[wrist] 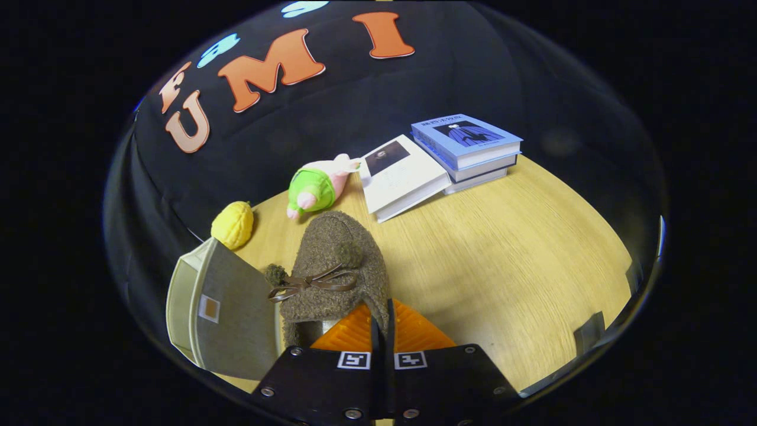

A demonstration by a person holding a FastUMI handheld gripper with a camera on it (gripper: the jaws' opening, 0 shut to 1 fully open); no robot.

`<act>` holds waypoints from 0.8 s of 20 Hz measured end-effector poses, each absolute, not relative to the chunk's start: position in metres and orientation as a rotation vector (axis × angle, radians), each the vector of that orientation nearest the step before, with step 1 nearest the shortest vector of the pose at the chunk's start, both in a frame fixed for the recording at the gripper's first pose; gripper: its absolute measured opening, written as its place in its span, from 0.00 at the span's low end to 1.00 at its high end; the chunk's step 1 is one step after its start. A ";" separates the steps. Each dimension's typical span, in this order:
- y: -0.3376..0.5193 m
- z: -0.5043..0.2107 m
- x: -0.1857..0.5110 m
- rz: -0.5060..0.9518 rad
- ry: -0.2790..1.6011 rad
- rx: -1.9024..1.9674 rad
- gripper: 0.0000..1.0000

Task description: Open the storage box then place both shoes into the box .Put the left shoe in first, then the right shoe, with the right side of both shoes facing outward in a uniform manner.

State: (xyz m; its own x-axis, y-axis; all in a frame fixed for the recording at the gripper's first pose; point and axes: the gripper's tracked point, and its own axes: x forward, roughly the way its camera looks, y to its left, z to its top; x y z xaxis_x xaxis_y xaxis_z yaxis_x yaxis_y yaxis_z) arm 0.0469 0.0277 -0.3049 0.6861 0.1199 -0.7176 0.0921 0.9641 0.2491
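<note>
A: Fingers state?
B: Fingers [383, 322] closed together, pinching the heel edge of the brown fuzzy shoe [334, 269]. Thin collar material sits between both tips, so it's a real grip.
A: Shoe pose?
B: Toe points away from the fingers, bow lace and pompoms on top. Can't tell if it's lifted or resting on the tabletop [502, 254].
A: Box?
B: Storage box [222, 313] just left of the shoe, touching or nearly touching it, at the near-left edge of the tabletop. Beige, a grey panel with a small square tab faces the camera. Can't tell whether that panel is an opened lid or a wall.
A: Anything else nearby?
B: Yellow plush fruit [233, 224] just beyond the box at the left edge. Further out, a green and pink plush toy [316, 186] lying on its side. At the far edge, a white book [402, 177] leaning against a stack of books [470, 148], blue one on top.
</note>
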 end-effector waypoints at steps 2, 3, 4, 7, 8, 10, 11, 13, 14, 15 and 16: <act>0.053 -0.288 0.047 0.029 0.805 0.305 0.00; 0.065 -0.281 0.056 0.035 0.803 0.322 0.00; 0.077 -0.273 0.056 0.041 0.803 0.336 0.00; 0.115 -0.251 0.052 0.062 0.802 0.359 0.00; 0.128 -0.245 0.051 0.070 0.798 0.367 0.00; 0.155 -0.232 0.051 0.090 0.787 0.388 0.00; 0.169 -0.225 0.049 0.103 0.783 0.395 0.00; 0.196 -0.212 0.048 0.131 0.769 0.398 0.00; 0.210 -0.209 0.048 0.146 0.769 0.392 0.00; 0.222 -0.208 0.046 0.154 0.771 0.383 0.00; 0.232 -0.209 0.044 0.149 0.774 0.376 0.00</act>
